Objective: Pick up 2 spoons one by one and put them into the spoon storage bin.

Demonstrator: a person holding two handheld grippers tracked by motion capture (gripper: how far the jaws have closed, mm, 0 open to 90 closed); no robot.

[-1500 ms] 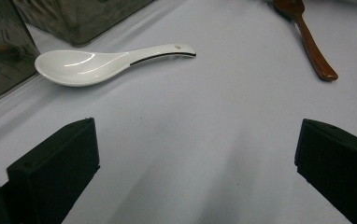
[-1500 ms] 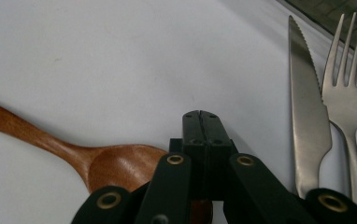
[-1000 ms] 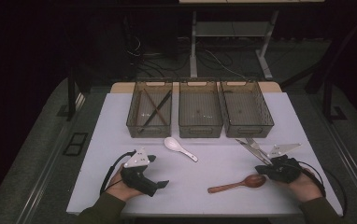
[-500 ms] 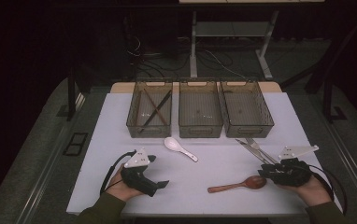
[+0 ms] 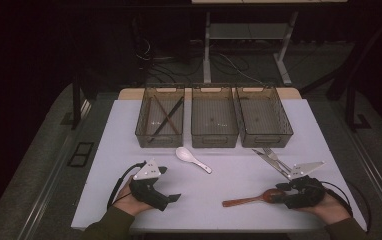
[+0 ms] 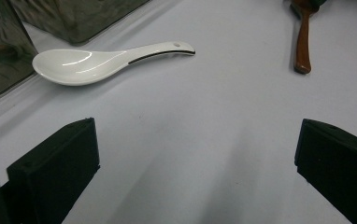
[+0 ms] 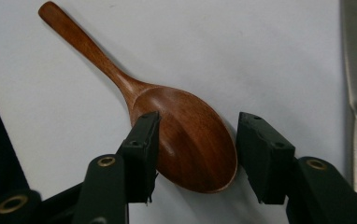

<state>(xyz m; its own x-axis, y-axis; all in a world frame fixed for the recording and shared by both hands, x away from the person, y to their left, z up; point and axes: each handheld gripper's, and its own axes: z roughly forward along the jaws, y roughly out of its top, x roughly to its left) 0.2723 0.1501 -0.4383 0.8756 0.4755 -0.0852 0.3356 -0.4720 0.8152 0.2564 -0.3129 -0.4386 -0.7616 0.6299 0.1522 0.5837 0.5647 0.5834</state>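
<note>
Right tongs (image 7: 195, 140) sit at the near right of the table (image 5: 239, 175), their jaws about half open and set to either side of the bowl of the wooden spoon (image 7: 176, 126). These jaws have just been opening; in the right gripper view the left jaw overlaps the bowl's edge while the right jaw stands just clear of it, so the spoon lies between them without being pinched. From above, the wooden spoon (image 5: 251, 199) lies flat on the table with its handle pointing left and its bowl at the tips of the right tongs (image 5: 279, 192).

Left tongs (image 5: 171, 185) rest at the near left, jaws wide apart with nothing but bare table between them. In the left gripper view a white spoon (image 6: 97, 63) lies beyond those jaws, and the wooden spoon's handle (image 6: 303, 42) shows farther off.

From above, the white spoon (image 5: 193, 159) lies near the middle of the table, just in front of three clear bins in a row along the far side: the left bin (image 5: 140, 131) holds dark chopsticks (image 5: 164, 120) crossed inside it, then the middle bin (image 5: 214, 139) and the right bin (image 5: 286, 131). Metal cutlery (image 5: 271, 160) lies on the table just beyond the right tongs.
</note>
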